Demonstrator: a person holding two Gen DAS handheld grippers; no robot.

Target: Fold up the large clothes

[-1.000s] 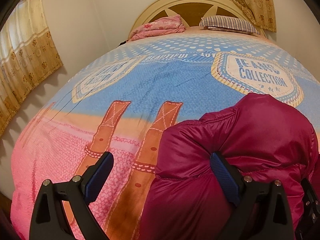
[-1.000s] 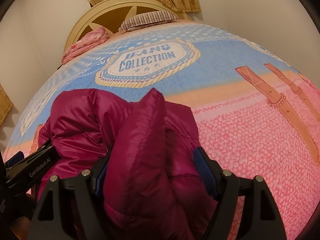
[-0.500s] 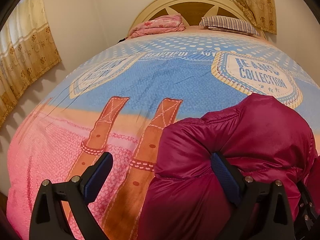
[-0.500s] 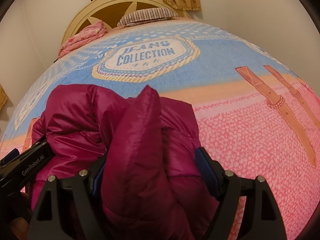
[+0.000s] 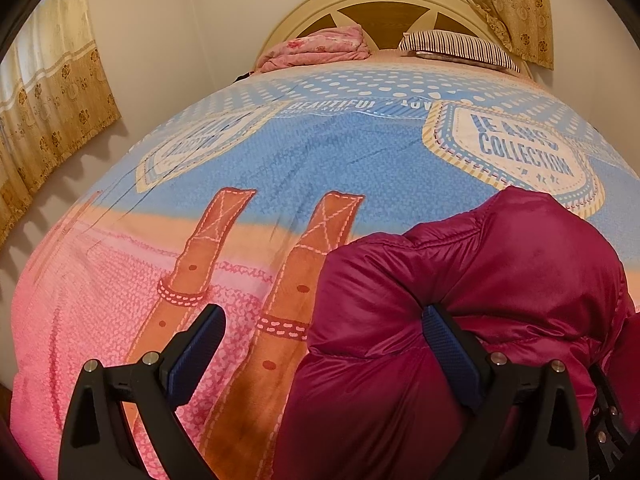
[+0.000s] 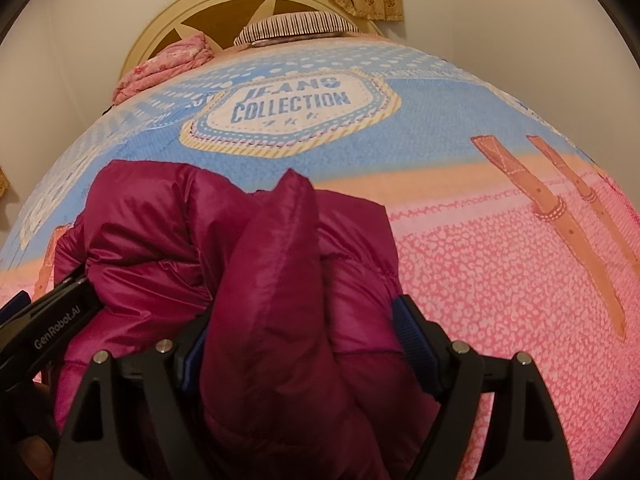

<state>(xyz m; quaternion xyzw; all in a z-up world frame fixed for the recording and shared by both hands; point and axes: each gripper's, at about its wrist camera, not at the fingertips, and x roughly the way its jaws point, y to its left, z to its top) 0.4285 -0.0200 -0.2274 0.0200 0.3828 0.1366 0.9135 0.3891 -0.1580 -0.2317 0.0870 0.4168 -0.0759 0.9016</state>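
A puffy maroon jacket (image 5: pixel 500 280) lies bunched on the bed's near part. In the left wrist view my left gripper (image 5: pixel 320 344) stands open. Its right finger (image 5: pixel 444 352) is pushed into the jacket's side, and its left finger (image 5: pixel 196 356) hangs free over the bedspread. In the right wrist view a raised fold of the jacket (image 6: pixel 280 280) fills the gap of my right gripper (image 6: pixel 304 336), which is shut wide on it, both pads against the fabric. The left gripper (image 6: pixel 56 320) shows at that view's left edge, against the jacket.
The bedspread (image 5: pixel 280 160) is blue and pink with printed straps and a "Jeans Collection" badge. At the headboard (image 5: pixel 384 4) lie a folded pink blanket (image 5: pixel 320 48) and a striped pillow (image 5: pixel 460 46). Curtains (image 5: pixel 48 92) hang on the left wall.
The right wrist view has shifted slightly, and the jacket's raised fold sits a little lower in it. The left gripper and its side of the jacket look the same.
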